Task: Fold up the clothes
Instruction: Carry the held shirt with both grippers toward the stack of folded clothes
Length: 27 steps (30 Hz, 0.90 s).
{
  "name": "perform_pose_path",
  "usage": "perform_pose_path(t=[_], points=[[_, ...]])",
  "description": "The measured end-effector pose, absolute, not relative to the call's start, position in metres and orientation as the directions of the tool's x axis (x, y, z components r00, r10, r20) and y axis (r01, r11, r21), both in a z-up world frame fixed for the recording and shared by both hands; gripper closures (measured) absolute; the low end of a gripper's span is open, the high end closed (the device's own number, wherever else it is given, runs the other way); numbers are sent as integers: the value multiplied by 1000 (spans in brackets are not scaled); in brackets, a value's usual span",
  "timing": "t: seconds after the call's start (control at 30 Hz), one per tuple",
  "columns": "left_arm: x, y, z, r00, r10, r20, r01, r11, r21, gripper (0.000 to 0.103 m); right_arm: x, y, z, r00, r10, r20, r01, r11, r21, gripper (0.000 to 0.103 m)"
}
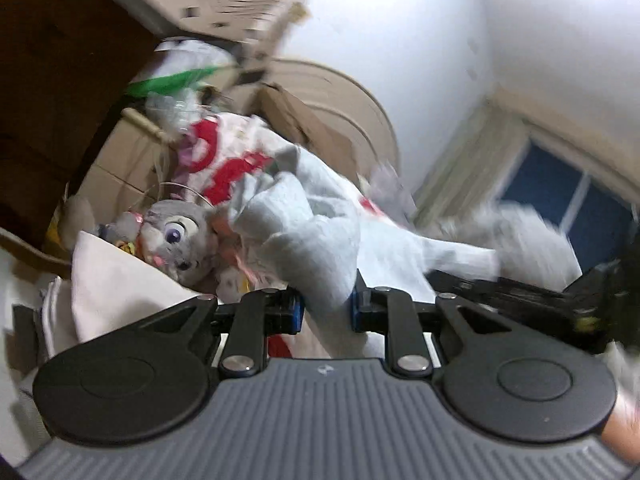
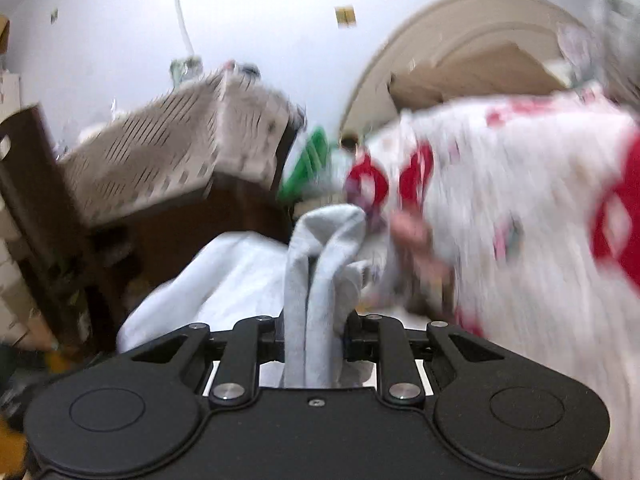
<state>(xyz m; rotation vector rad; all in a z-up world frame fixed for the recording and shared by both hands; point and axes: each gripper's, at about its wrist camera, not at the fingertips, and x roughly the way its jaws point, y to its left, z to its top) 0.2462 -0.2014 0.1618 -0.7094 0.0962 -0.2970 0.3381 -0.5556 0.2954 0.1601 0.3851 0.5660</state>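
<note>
We are pinching the grey garment [image 1: 304,220] with both tools: left gripper [image 1: 325,312] and right gripper [image 2: 311,336] each clamping a bunched edge. Cloth is hanging airborne, stretching rightward from the left gripper toward the right one; neither hand is nearer.

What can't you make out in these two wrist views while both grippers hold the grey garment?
- Left wrist view: the soft grey fleece garment hides the left gripper fingertips.
- Right wrist view: motion blur smears the white cloth with red patterns; its type is unclear.
- Both views: folding surface unseen.
</note>
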Motion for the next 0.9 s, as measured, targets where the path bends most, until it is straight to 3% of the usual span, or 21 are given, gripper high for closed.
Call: perform_pose_path(t=[0.03,0.07,0.1,0.17,0.23,0.3,0.4,0.57,0.7,0.8,0.9], points=[[257,-203,152,967,-256,-3,190,723,-664,83,365,-552,288,783,534,-319,-455,842,290,67],[267,-207,139,977,-207,-39,129,735,-666,83,391,-548,281,791,517,-328,-418,847,328,51],[277,-208,124,979,-181,-93,72,734,-675,83,402,-547,270,800,498,-334,-379,852,362,46],[295,-208,92,960,-164,-227,-44,710,-703,83,403,-549,242,820,456,-347,-297,856,422,46],[300,-204,68,944,-148,-294,-117,684,-720,83,404,-550,214,835,413,-363,-213,851,479,46],[297,-200,55,944,-162,-287,-111,663,-740,83,399,-553,189,827,415,-378,-167,825,541,46],[293,-204,55,949,-150,-279,-95,705,-702,83,365,-557,158,708,590,-388,-206,697,687,46],[294,-202,52,952,-129,-277,-113,692,-713,83,328,-555,112,561,651,-512,-117,674,729,45],[290,-200,55,949,-124,-290,-123,700,-704,83,320,-566,64,534,747,-396,23,455,890,44],[294,-196,56,931,-142,-338,-159,675,-721,82,321,-573,44,585,782,-215,88,202,975,44],[307,-186,59,889,-216,-403,-206,598,-775,82,325,-566,52,597,769,-228,76,229,970,44]])
